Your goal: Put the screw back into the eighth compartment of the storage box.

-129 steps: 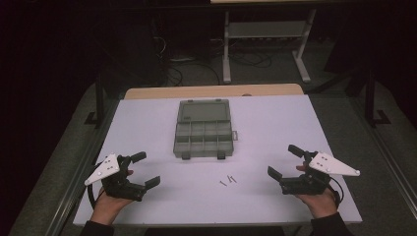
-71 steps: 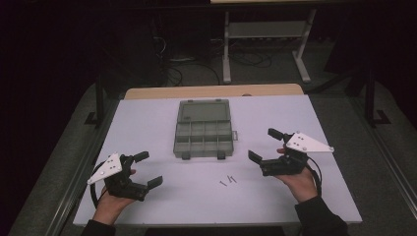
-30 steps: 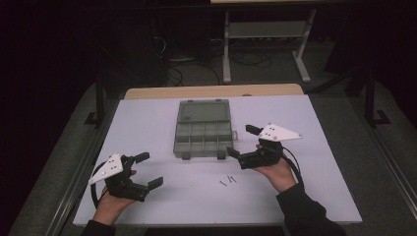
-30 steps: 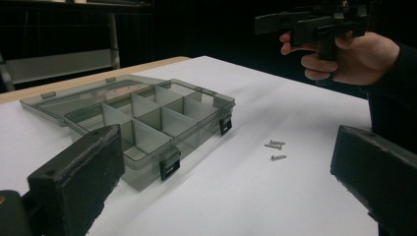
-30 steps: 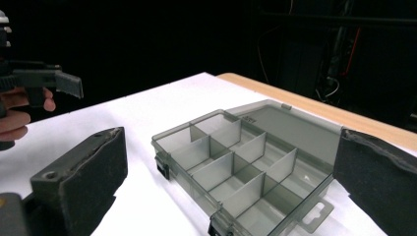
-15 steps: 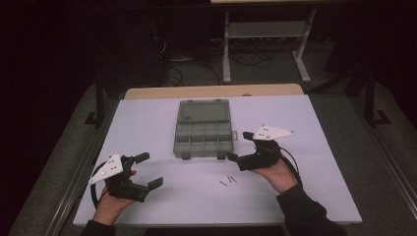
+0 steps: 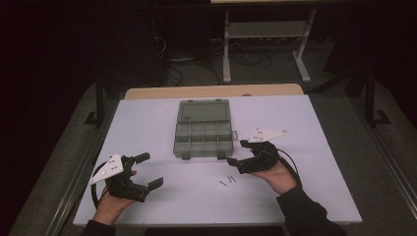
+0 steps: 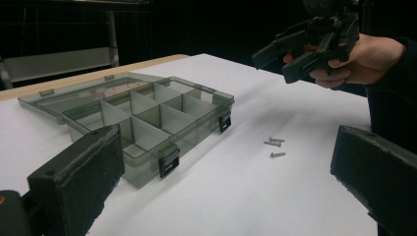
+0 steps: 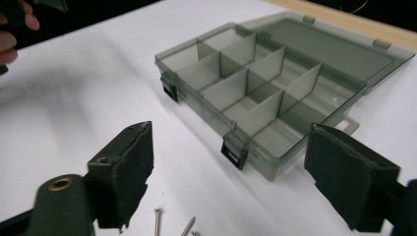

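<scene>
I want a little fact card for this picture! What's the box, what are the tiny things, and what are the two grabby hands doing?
box: clear grey compartment box, lid flipped open and lying flat, compartments look empty
tiny things: three small screws lying loose on the white table, just in front of the box
right gripper: above the table by the box's front right corner, near the screws, jaws have just been closing, nothing between them
left gripper: near the table's front left, jaws open, holding nothing

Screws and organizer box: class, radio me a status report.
Right gripper open over screws, jaws just been closing, nothing between. Left gripper open, idle. Box open, nothing in the way.
</scene>
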### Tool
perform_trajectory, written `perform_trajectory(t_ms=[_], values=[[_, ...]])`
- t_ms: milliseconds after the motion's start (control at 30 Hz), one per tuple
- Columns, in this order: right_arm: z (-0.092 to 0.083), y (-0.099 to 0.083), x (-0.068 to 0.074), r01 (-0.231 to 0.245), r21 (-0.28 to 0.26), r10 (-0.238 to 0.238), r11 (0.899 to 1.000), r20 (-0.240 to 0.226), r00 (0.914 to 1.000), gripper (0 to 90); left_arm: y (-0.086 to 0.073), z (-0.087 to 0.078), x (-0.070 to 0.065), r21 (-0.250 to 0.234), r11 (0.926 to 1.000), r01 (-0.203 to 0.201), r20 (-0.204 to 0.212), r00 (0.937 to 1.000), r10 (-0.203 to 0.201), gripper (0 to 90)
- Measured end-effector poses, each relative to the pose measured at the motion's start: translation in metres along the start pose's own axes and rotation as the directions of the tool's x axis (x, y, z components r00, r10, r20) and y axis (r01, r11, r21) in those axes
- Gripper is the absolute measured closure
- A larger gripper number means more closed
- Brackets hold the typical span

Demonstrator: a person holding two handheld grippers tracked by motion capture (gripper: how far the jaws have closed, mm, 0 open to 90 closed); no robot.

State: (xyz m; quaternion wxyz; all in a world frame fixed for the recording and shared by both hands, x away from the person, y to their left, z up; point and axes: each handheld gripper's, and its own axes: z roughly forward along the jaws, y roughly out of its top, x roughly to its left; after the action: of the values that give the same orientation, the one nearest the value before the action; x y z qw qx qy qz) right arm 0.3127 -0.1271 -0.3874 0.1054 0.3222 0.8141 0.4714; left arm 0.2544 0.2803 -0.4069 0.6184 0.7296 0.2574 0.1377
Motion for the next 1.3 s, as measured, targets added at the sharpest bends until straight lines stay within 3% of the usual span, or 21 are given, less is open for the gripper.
perform_trajectory(t_ms=[233, 433, 467, 600, 700, 833, 967, 1000, 1133, 1200, 1300], values=[[0.004, -0.002, 0.0, -0.01, 0.071, 0.011, 0.997, -0.016, 0.9998, 28.1, 0.0, 0.0, 0.0, 0.001, 1.0, -0.002, -0.001, 1.0, 0.002, 0.0], [0.008, -0.004, 0.003, -0.027, 0.149, 0.032, 0.988, -0.03, 0.999, 37.1, 0.0, 0.0, 0.0, -0.001, 1.0, 0.004, -0.001, 1.0, -0.004, 0.0], [0.009, -0.005, 0.003, -0.013, 0.158, 0.018, 0.987, -0.034, 0.9993, 38.9, 0.0, 0.0, 0.0, -0.001, 1.0, 0.004, -0.001, 1.0, -0.004, 0.0], [0.013, -0.007, 0.005, -0.026, 0.218, 0.035, 0.976, -0.038, 0.9987, 46.9, 0.0, 0.0, 0.0, 0.001, 1.0, 0.002, 0.0, 1.0, -0.002, 0.0], [0.015, -0.009, 0.004, -0.002, 0.238, 0.013, 0.971, -0.044, 0.999, 52.5, 0.0, 0.0, 0.0, 0.0, 1.0, 0.003, -0.001, 1.0, -0.003, 0.0], [0.016, -0.01, 0.006, -0.017, 0.271, 0.031, 0.963, -0.048, 0.9984, 59.4, 0.0, 0.0, 0.0, 0.0, 1.0, 0.001, 0.0, 1.0, -0.001, 0.0], [0.02, -0.013, 0.006, 0.015, 0.301, 0.001, 0.954, -0.053, 0.9986, 63.8, 0.0, 0.0, 0.0, -0.003, 1.0, 0.003, 0.001, 1.0, -0.003, 0.0], [0.021, -0.013, 0.007, 0.001, 0.313, 0.016, 0.95, -0.053, 0.9985, 64.9, 0.0, 0.0, 0.0, 0.002, 1.0, -0.001, 0.0, 1.0, 0.001, 0.0], [0.025, -0.017, 0.008, 0.018, 0.346, 0.003, 0.938, -0.062, 0.9981, 68.7, 0.0, 0.0, 0.0, 0.001, 1.0, 0.001, 0.0, 1.0, -0.001, 0.0], [0.026, -0.018, 0.009, 0.025, 0.349, -0.001, 0.937, -0.068, 0.9977, 70.0, 0.0, 0.0, 0.0, 0.0, 1.0, 0.002, -0.001, 1.0, -0.002, 0.0], [0.03, -0.021, 0.011, 0.051, 0.376, -0.026, 0.925, -0.071, 0.9971, 72.0, 0.0, 0.0, 0.0, 0.001, 1.0, 0.001, 0.001, 1.0, -0.001, 0.0]])
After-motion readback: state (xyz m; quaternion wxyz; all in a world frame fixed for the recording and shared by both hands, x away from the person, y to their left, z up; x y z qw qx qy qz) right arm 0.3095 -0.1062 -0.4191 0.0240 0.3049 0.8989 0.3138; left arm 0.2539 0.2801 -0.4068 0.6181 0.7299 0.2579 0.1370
